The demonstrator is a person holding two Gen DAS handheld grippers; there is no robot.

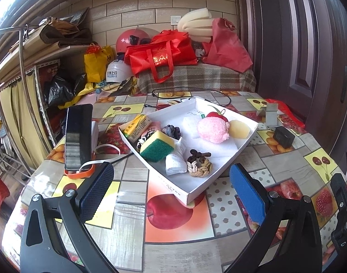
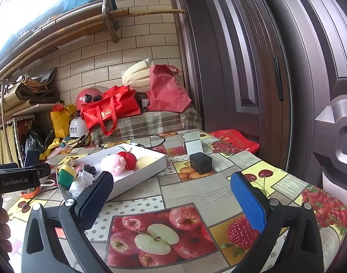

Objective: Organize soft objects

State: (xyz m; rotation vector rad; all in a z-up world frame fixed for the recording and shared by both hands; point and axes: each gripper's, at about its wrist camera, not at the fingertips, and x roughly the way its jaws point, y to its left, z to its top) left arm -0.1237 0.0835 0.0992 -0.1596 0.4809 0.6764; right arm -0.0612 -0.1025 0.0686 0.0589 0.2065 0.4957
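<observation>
A white tray [image 1: 250,136] sits on the fruit-print table and holds soft things: a yellow-green sponge [image 1: 156,148], a pink plush ball [image 1: 213,129], a red plush [image 1: 217,115], a pale yellow sponge [image 1: 239,129], a white cloth [image 1: 176,162], a braided rope ring [image 1: 200,164], a dark knitted ball [image 1: 172,131] and a yellow packet [image 1: 138,126]. My left gripper [image 1: 171,191] is open and empty, just short of the tray's near corner. My right gripper [image 2: 171,195] is open and empty, to the right of the tray [image 2: 148,170].
A phone [image 1: 79,136] stands on an orange holder left of the tray. A black box [image 1: 283,136] and a small white stand [image 1: 270,113] sit to its right. A black cable [image 1: 191,91] lies behind. Red bags [image 1: 161,54] rest on a couch beyond the table.
</observation>
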